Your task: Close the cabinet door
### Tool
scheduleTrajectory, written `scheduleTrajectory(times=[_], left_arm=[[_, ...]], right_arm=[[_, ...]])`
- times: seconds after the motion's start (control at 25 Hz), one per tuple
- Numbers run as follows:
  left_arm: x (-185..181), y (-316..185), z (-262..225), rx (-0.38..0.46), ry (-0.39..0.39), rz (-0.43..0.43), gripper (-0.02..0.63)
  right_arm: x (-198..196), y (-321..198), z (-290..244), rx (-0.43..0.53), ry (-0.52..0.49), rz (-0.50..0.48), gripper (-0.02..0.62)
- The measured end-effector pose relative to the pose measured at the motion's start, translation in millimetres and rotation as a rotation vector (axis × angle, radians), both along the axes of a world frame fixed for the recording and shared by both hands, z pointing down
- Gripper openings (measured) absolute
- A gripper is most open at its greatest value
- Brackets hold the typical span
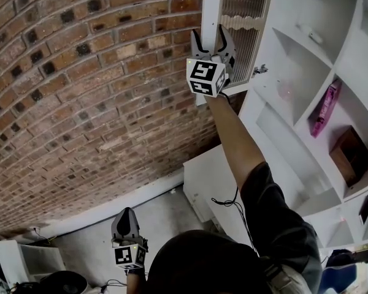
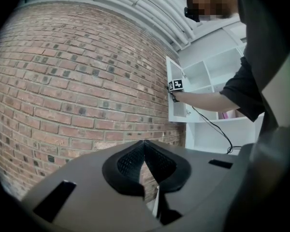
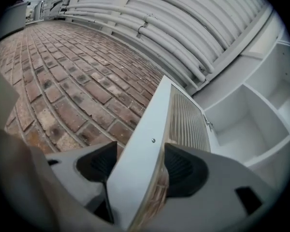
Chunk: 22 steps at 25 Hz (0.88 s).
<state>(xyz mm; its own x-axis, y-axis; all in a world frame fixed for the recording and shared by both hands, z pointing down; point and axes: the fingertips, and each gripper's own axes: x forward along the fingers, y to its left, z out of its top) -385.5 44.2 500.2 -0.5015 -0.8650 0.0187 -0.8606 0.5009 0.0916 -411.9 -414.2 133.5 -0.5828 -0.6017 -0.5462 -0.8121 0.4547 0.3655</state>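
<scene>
The cabinet door (image 1: 236, 17) is standing swung wide open from the white cabinet (image 1: 282, 66), its back turning toward the brick wall (image 1: 80, 72) beside the cabinet. The right claw (image 1: 210, 37) is pinching the door's free edge, one jaw on each face. The closing swing seems to be only starting, and the next move is calling for a steady arc back toward the cabinet. The left claw (image 1: 126, 216) is hanging idle, low and well apart from the cabinet, jaws pressed together. I am counting one door and two claws.
</scene>
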Motion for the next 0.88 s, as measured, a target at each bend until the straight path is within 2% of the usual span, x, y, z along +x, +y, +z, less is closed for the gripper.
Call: scheduleTrajectory(times=[0.2, 0.52, 0.88], left_arm=[[2.0, -2.4, 2.5, -0.008, 0.006, 0.002, 0.002], [7.5, -15.3, 0.6, -0.010, -0.001, 0.048, 0.002], [16.1, -26.9, -2.4, 0.004, -0.002, 0.095, 0.002]], right_arm=[[-2.9, 0.3, -0.2, 0.020, 0.003, 0.022, 0.297], [3.8, 6.1, 0.9, 0.009, 0.023, -0.007, 0.295], [30.2, 19.1, 0.5, 0.010, 0.045, -0.049, 0.295]])
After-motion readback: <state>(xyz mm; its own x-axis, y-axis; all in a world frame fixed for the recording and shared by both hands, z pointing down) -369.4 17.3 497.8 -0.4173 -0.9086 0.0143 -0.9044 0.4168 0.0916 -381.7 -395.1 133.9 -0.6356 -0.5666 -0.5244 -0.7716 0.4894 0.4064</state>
